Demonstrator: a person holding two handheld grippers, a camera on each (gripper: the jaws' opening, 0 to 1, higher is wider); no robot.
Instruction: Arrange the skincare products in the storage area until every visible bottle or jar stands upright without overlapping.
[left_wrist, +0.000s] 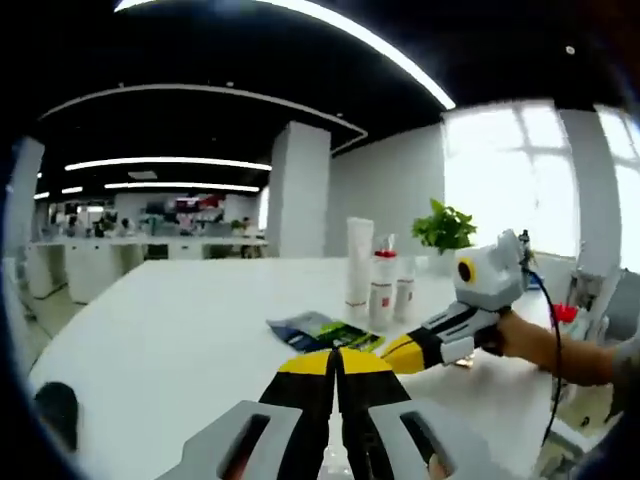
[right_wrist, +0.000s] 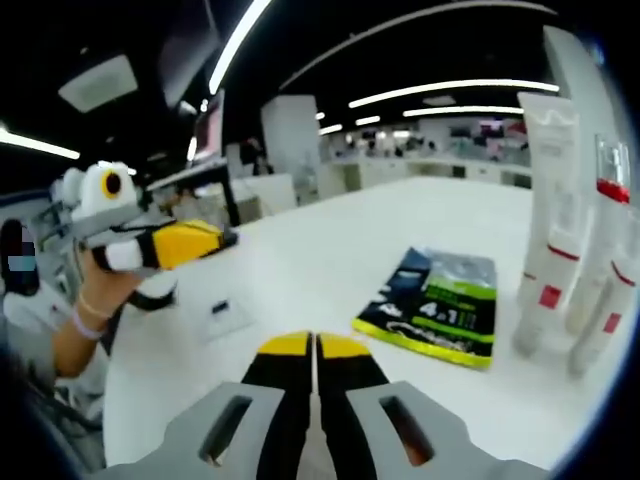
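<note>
Left gripper view: the left gripper (left_wrist: 337, 362) is held low over the table (left_wrist: 180, 330), jaws pressed together on nothing. Beyond it a sachet (left_wrist: 322, 333) lies flat; behind the sachet three tubes (left_wrist: 380, 290) stand upright. The right gripper (left_wrist: 400, 352) is seen beside the sachet, jaws also together. A plant (left_wrist: 443, 227) is seen behind the tubes.

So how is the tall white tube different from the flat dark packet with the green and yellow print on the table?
The tall white tube stands upright on the white table, while the flat dark packet lies flat on it. The tube is plain white with a small red mark low down; the packet is dark with green and yellow print. The tube stands close beside two smaller red-trimmed white bottles; the packet lies apart from them, in front. Both rest on the same table, untouched by either gripper.
</note>
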